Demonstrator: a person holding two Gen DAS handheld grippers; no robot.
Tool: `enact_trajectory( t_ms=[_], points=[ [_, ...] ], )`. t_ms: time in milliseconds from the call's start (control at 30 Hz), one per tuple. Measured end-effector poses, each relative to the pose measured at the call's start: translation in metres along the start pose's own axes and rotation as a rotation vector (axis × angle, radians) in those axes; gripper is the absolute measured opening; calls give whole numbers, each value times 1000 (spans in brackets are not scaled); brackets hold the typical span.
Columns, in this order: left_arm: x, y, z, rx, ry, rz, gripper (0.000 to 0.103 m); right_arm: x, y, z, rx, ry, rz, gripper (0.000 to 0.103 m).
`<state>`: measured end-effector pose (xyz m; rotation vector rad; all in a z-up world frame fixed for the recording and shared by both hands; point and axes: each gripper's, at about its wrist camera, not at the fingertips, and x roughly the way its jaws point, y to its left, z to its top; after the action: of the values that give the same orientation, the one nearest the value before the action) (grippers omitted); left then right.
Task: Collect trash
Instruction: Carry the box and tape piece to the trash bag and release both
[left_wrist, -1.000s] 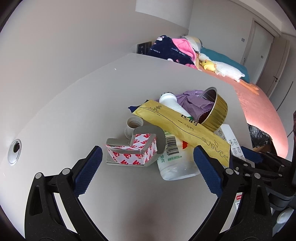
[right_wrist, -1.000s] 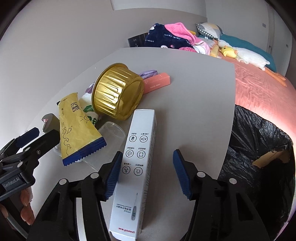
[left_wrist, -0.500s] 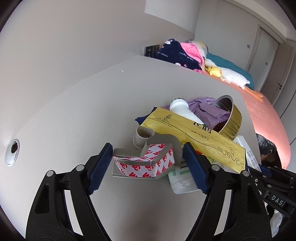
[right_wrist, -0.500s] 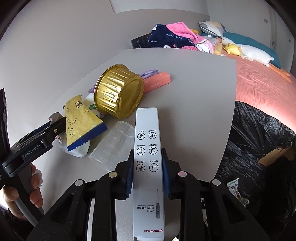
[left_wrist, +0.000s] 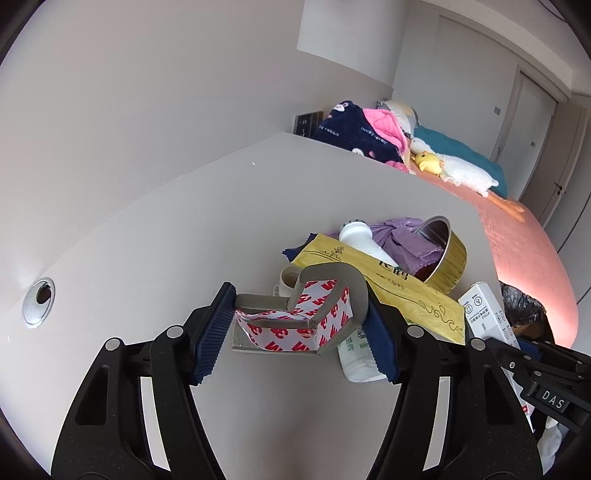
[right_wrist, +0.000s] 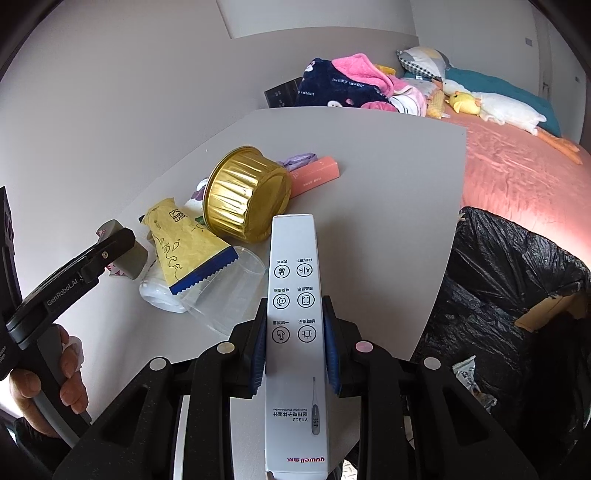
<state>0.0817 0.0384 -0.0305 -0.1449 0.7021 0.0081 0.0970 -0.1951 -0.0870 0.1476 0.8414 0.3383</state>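
Right gripper (right_wrist: 294, 347) clamped on long white cardboard box (right_wrist: 293, 317), slim, printed icons; a second ago jaws stood apart around it. Left gripper (left_wrist: 297, 332) pinches crumpled red-and-white foam tape (left_wrist: 295, 321), earlier wide open. Ribbed gold foil bowl (right_wrist: 247, 199) at 11 o'clock; glossy black trash bag (right_wrist: 517, 295) at 3 o'clock.

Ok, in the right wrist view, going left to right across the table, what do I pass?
Left gripper → yellow packet → gold foil bowl → white thermometer box in the right gripper → black trash bag.
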Motion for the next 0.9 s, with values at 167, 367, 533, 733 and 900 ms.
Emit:
enact_trajectory(
  t_ms=[167, 367, 533, 733, 900],
  points=[
    [-13, -11, 3, 10, -13, -28, 65, -11, -7, 3, 12, -21, -1, 28],
    [-17, -32, 8, 22, -24, -76, 65, -28, -21, 4, 35, -54, -9, 28],
    [-19, -53, 12, 33, -26, -125, 65, -41, -36, 6, 57, -85, -27, 28],
    [-16, -80, 16, 53, -20, -182, 65, -56, -58, 7, 92, -113, -49, 28],
    [-15, -104, 20, 80, -12, -232, 65, -68, -76, 6, 123, -134, -69, 28]
  ],
)
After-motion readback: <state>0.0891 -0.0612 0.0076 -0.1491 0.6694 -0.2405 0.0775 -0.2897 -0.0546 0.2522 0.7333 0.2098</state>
